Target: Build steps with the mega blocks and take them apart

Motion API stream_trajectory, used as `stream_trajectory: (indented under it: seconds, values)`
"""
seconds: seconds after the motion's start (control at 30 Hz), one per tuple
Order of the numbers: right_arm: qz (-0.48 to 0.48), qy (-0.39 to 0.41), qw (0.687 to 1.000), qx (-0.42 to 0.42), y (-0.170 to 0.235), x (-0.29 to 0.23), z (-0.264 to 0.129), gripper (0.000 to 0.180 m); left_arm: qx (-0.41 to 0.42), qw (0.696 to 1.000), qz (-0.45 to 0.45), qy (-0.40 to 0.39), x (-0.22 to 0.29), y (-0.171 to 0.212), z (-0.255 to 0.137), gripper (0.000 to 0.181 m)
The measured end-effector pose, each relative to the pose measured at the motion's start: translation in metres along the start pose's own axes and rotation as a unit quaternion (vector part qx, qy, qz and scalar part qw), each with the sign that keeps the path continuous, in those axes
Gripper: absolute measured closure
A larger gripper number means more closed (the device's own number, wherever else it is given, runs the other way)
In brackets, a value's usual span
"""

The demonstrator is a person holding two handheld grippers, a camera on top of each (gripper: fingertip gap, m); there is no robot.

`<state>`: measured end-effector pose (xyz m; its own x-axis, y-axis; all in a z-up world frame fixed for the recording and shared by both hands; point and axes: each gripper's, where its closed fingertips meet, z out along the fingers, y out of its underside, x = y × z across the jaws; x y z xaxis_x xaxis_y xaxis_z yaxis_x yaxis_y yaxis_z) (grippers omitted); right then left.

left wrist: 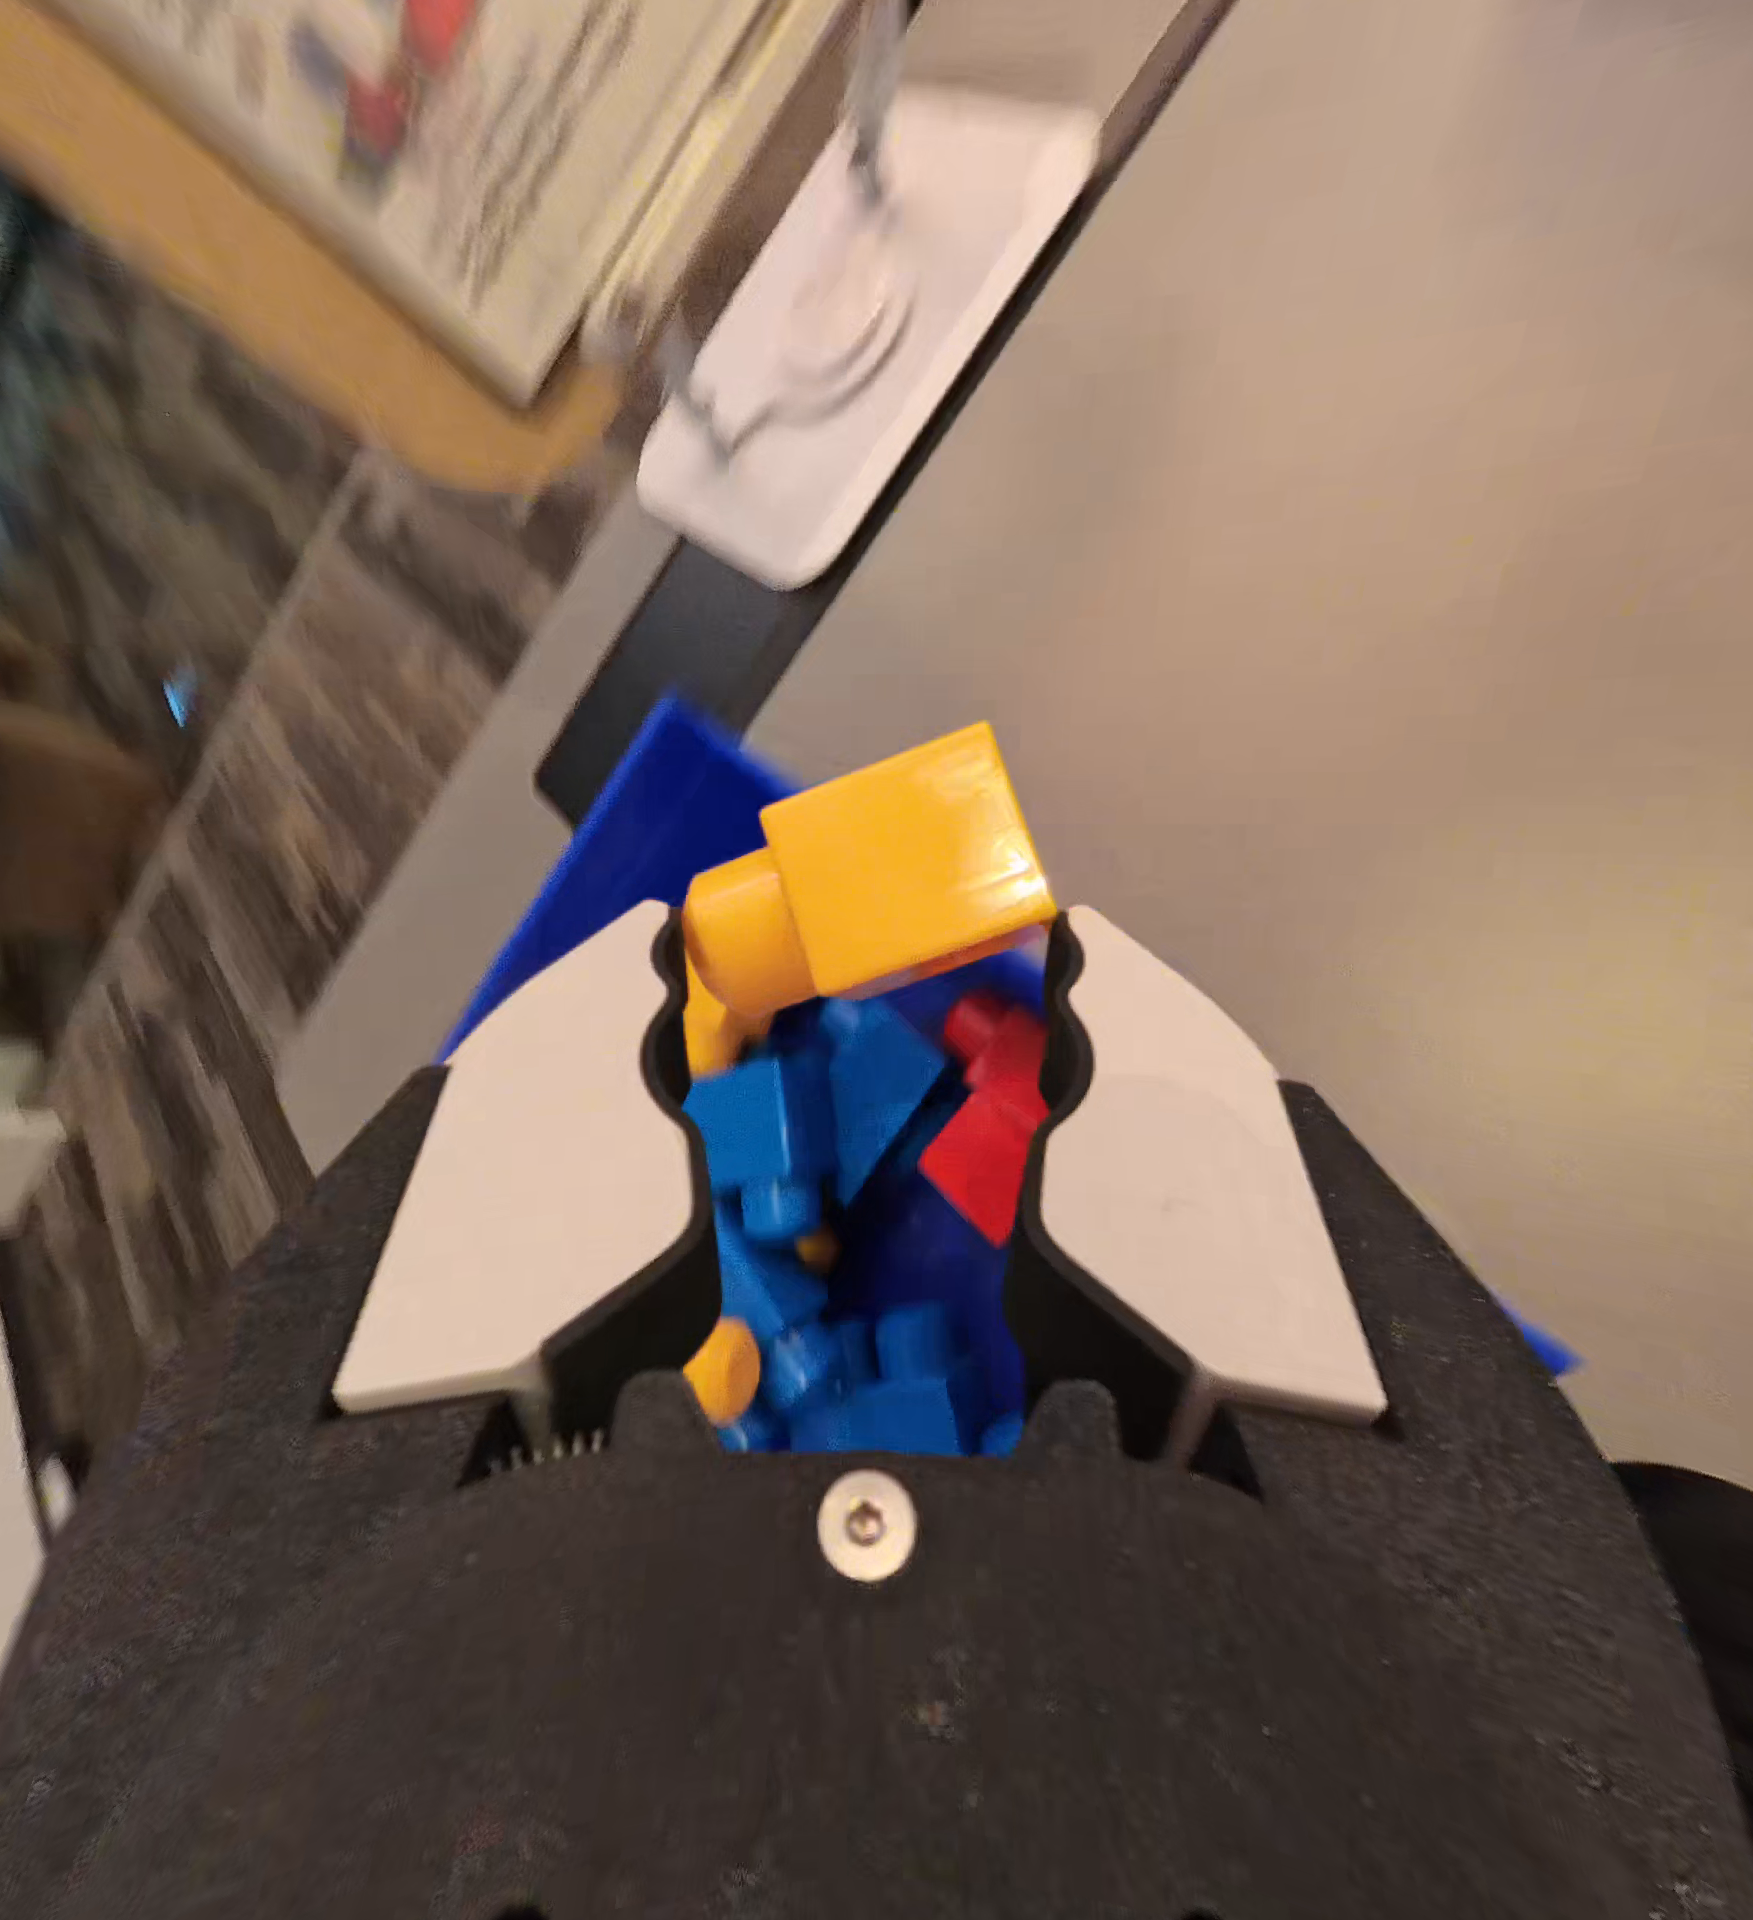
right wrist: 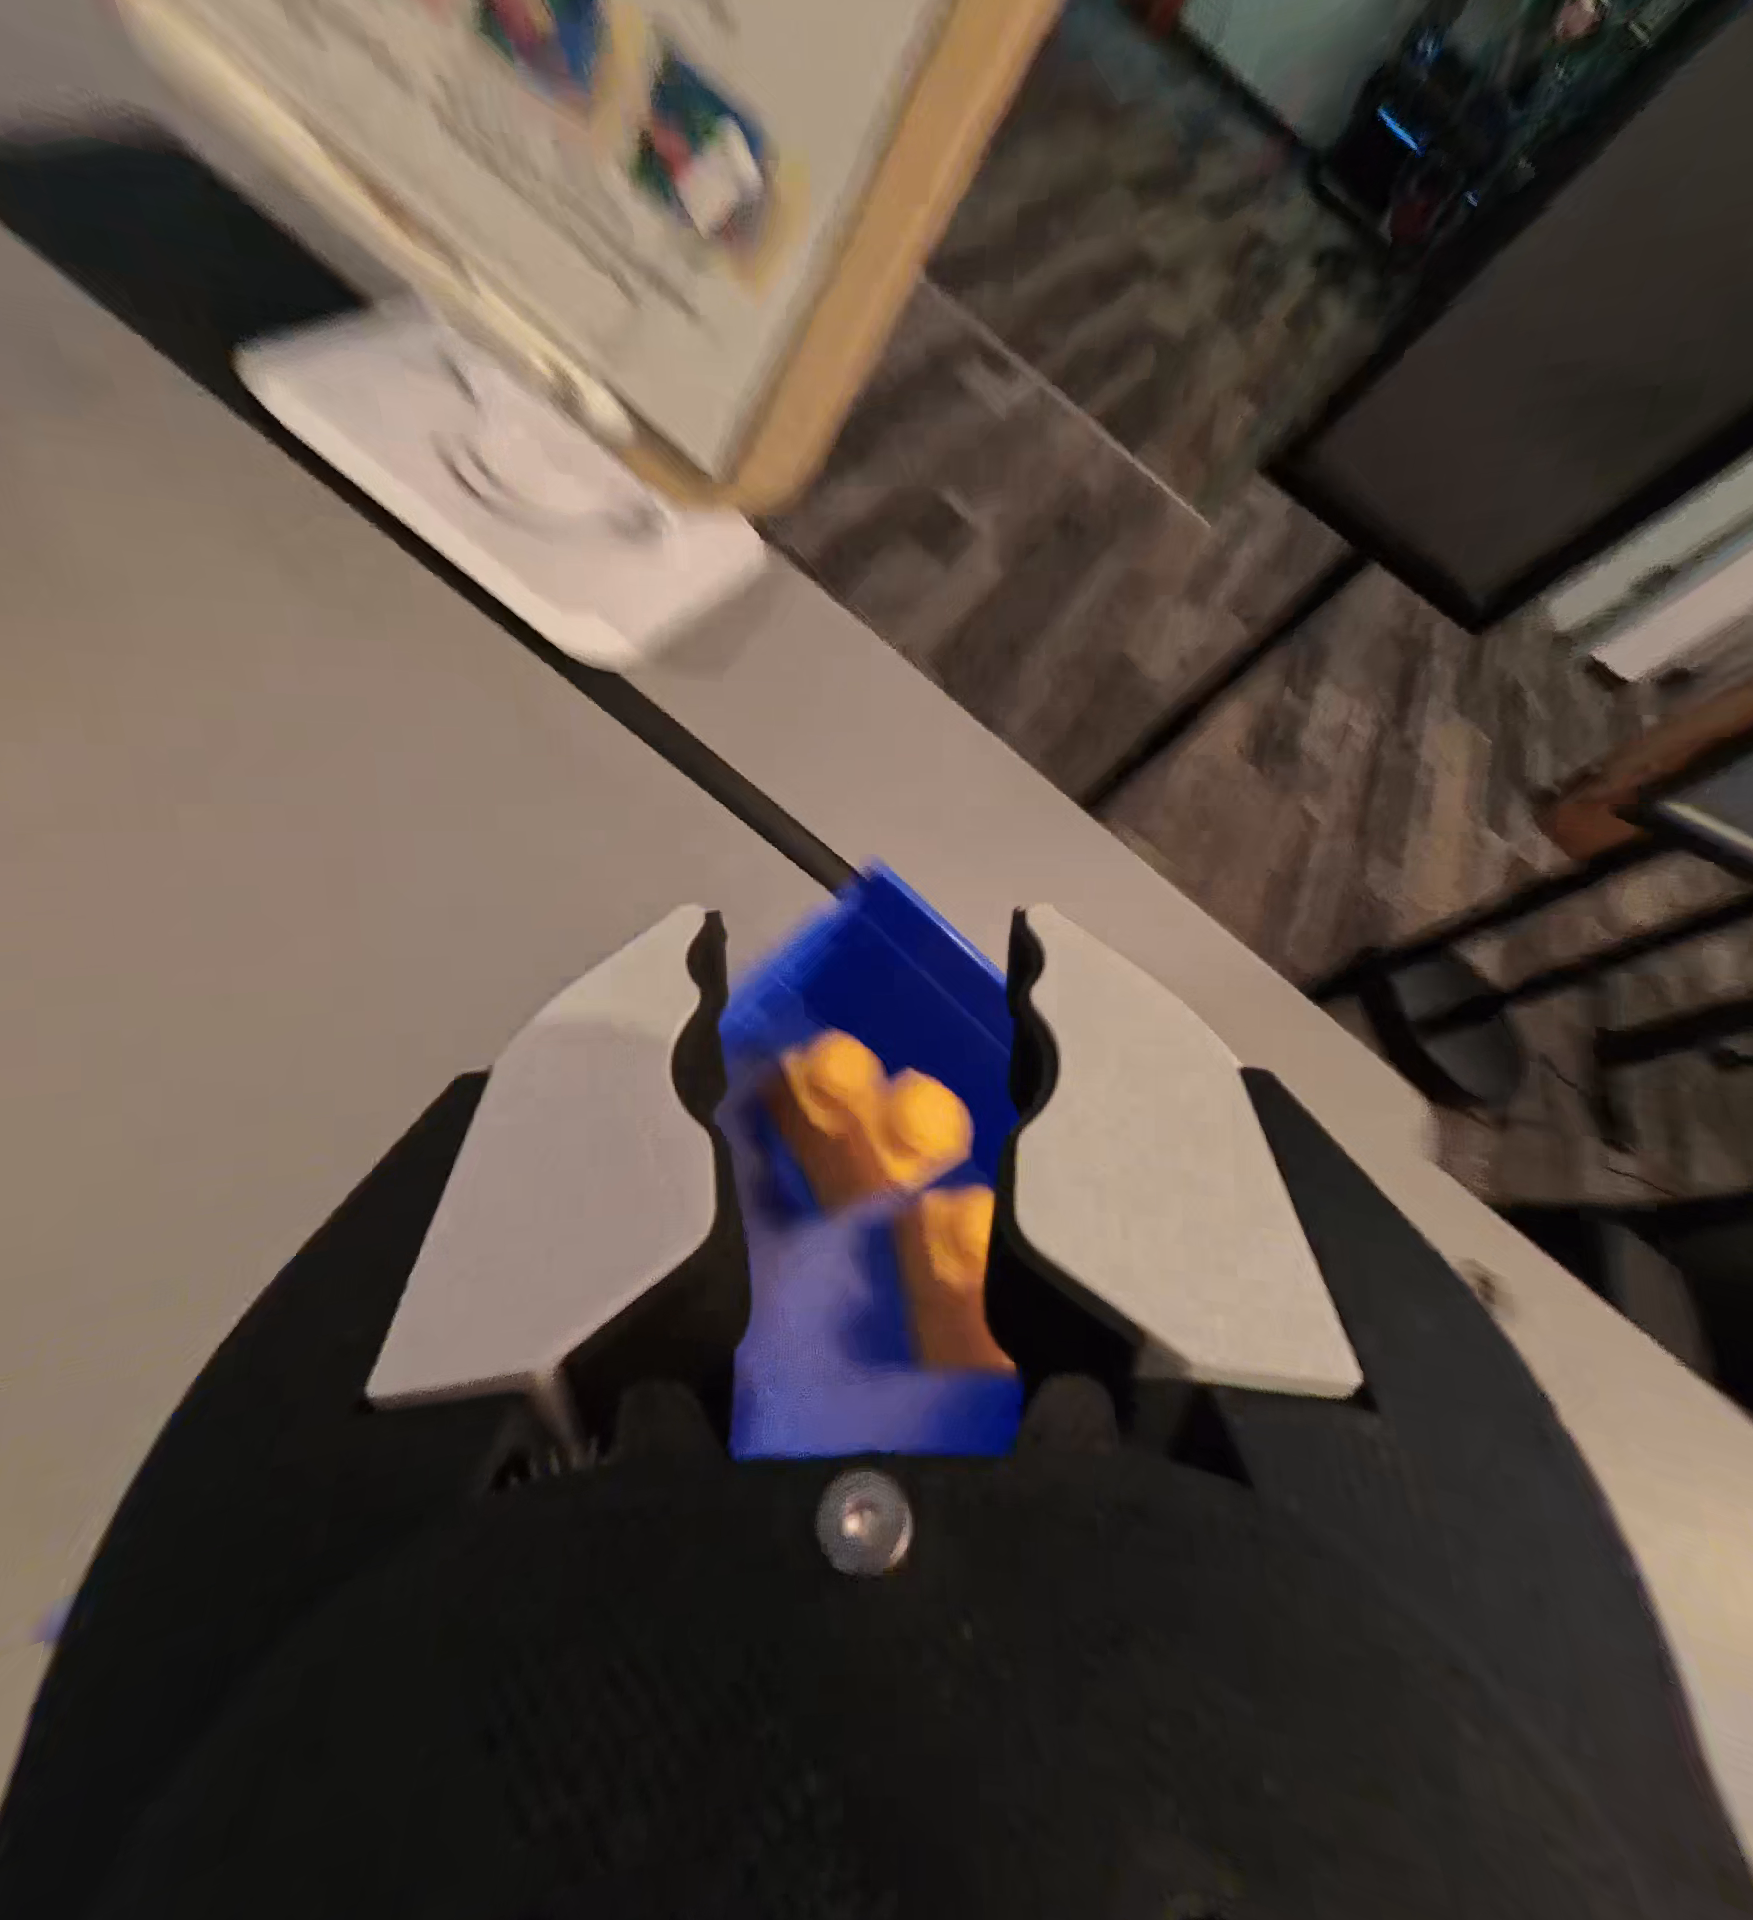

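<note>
Left wrist view: left gripper (left wrist: 867,925) pinched yellow block (left wrist: 893,894) at fingertips, 12 o'clock, above blue bin (left wrist: 643,831) of loose blocks. Right gripper (right wrist: 864,925) spread, empty; yellow blocks (right wrist: 882,1132) lay between fingers, in bin, blurred.

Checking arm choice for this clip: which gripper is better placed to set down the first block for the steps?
Left, probably. The left gripper has a yellow block at its fingertips, above the blue bin of blocks. The right gripper appears empty, its jaws apart over yellow blocks lying in the bin.
</note>
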<state>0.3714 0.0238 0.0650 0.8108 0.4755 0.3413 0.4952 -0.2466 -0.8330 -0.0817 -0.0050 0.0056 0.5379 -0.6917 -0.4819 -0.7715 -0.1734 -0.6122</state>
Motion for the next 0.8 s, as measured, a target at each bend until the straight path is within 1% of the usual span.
stream_trajectory:
  seconds: [0.03,0.07,0.1,0.13,0.17,0.2,0.23,0.27,0.3,0.4,0.53,0.57,0.6,0.63,0.73,0.8]
  values:
    - [0.033,-0.056,0.997,0.048,-0.021,-0.025,-0.002,0.127,0.025,0.999,0.033,0.010,0.014,-0.020,-0.005,0.115]
    - [0.067,-0.134,0.984,0.095,-0.043,-0.056,-0.007,0.127,0.047,0.997,0.061,0.027,0.031,-0.039,-0.008,0.115]
    - [0.102,-0.224,0.960,0.135,-0.062,-0.089,-0.014,0.127,0.068,0.993,0.086,0.043,0.050,-0.057,-0.009,0.114]
    - [0.137,-0.314,0.926,0.160,-0.077,-0.122,-0.023,0.127,0.088,0.988,0.111,0.062,0.069,-0.074,-0.009,0.114]
    - [0.169,-0.393,0.889,0.164,-0.087,-0.151,-0.029,0.127,0.105,0.982,0.137,0.079,0.088,-0.089,-0.009,0.114]
    - [0.191,-0.455,0.857,0.150,-0.090,-0.176,-0.032,0.127,0.118,0.975,0.162,0.094,0.107,-0.100,-0.009,0.114]
    - [0.201,-0.497,0.835,0.127,-0.090,-0.199,-0.030,0.127,0.125,0.969,0.188,0.103,0.123,-0.108,-0.008,0.114]
    - [0.202,-0.519,0.824,0.102,-0.086,-0.217,-0.026,0.127,0.126,0.963,0.214,0.108,0.136,-0.113,-0.007,0.114]
    - [0.198,-0.530,0.820,0.081,-0.082,-0.233,-0.020,0.127,0.124,0.958,0.233,0.109,0.146,-0.116,-0.006,0.114]
    - [0.207,-0.559,0.802,0.042,-0.072,-0.265,-0.010,0.125,0.127,0.951,0.251,0.129,0.167,-0.122,-0.006,0.114]
    - [0.224,-0.622,0.750,-0.019,-0.058,-0.297,-0.010,0.123,0.127,0.943,0.269,0.148,0.182,-0.123,-0.004,0.114]
    - [0.215,-0.633,0.743,-0.037,-0.052,-0.303,-0.010,0.123,0.123,0.942,0.272,0.151,0.183,-0.121,-0.002,0.114]
    - [0.198,-0.630,0.749,-0.049,-0.046,-0.307,-0.007,0.125,0.121,0.941,0.268,0.167,0.187,-0.119,-0.002,0.114]
    - [0.175,-0.620,0.763,-0.049,-0.041,-0.309,-0.002,0.141,0.115,0.942,0.258,0.179,0.188,-0.116,-0.002,0.113]
    - [0.124,-0.599,0.791,-0.021,-0.036,-0.309,0.007,0.142,0.102,0.957,0.212,0.172,0.169,-0.112,-0.001,0.097]
    - [0.111,-0.560,0.821,0.014,-0.037,-0.303,0.024,0.142,0.099,0.969,0.170,0.151,0.139,-0.105,-0.008,0.093]
